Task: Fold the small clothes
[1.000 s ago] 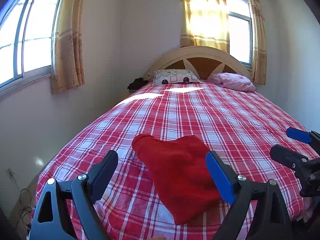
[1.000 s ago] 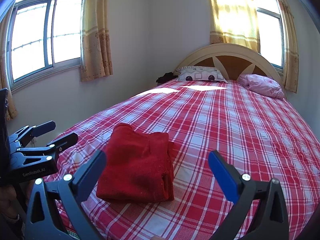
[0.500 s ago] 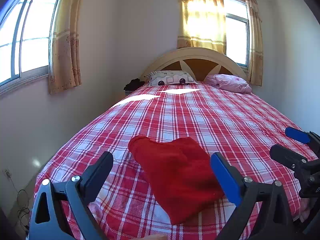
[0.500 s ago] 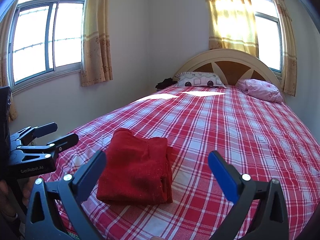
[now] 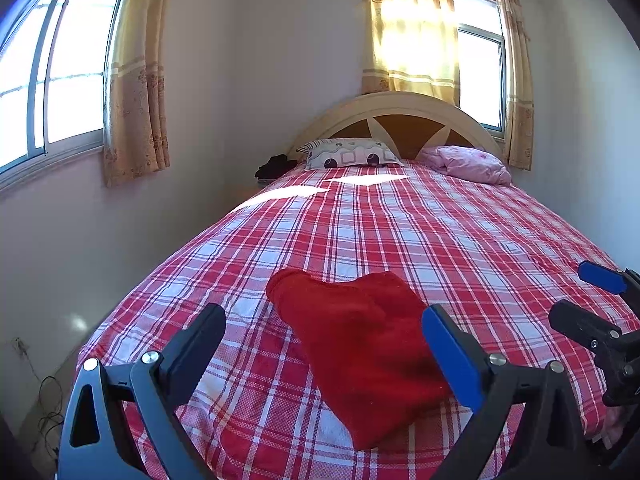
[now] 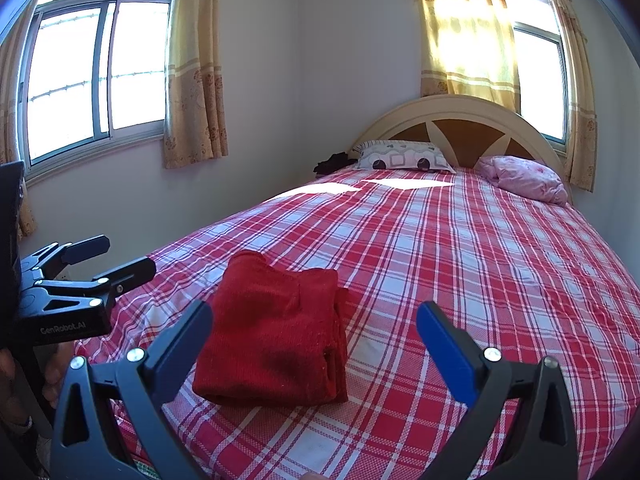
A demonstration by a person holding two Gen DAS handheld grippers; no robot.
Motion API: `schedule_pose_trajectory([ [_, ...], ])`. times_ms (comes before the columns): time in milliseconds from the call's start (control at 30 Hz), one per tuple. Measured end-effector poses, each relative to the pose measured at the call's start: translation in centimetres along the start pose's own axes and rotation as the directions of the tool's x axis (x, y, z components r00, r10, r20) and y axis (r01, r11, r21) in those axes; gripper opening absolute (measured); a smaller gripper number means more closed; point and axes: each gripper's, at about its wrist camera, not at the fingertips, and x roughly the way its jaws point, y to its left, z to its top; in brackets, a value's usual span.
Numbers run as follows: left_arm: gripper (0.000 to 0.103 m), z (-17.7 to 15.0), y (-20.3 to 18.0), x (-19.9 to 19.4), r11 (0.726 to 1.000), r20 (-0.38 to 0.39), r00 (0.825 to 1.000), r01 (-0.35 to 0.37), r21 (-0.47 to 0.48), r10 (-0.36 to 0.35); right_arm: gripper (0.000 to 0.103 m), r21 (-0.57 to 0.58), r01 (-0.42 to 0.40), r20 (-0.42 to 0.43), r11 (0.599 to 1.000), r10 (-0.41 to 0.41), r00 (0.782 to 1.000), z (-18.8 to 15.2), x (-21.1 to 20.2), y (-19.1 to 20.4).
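Note:
A red knit garment (image 5: 360,344) lies folded into a compact rectangle near the foot of the bed; it also shows in the right wrist view (image 6: 276,328). My left gripper (image 5: 324,344) is open and empty, held back from the garment above the bed's foot edge. My right gripper (image 6: 312,340) is open and empty, also held back from it. The right gripper shows at the right edge of the left wrist view (image 5: 592,304). The left gripper shows at the left of the right wrist view (image 6: 108,260).
The bed has a red and white plaid cover (image 5: 400,232). A patterned pillow (image 5: 348,154) and a pink pillow (image 5: 468,164) lie by the arched headboard (image 5: 400,116). A wall with curtained windows runs along the left (image 5: 132,80). A dark bundle (image 5: 276,166) sits beside the bed's head.
Both grippers have tilted up and drawn back slightly, so the garment sits a little lower and smaller in view. The garment has not moved.

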Motion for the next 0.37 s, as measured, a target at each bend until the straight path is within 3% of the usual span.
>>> schedule_pose_trajectory([
  [367,0.099,-0.6,1.0,0.7,1.0,0.015,1.0,-0.023,0.0,0.023,0.103,0.004,0.002,-0.01,1.0,-0.002,1.0,-0.6,0.1,-0.1],
])
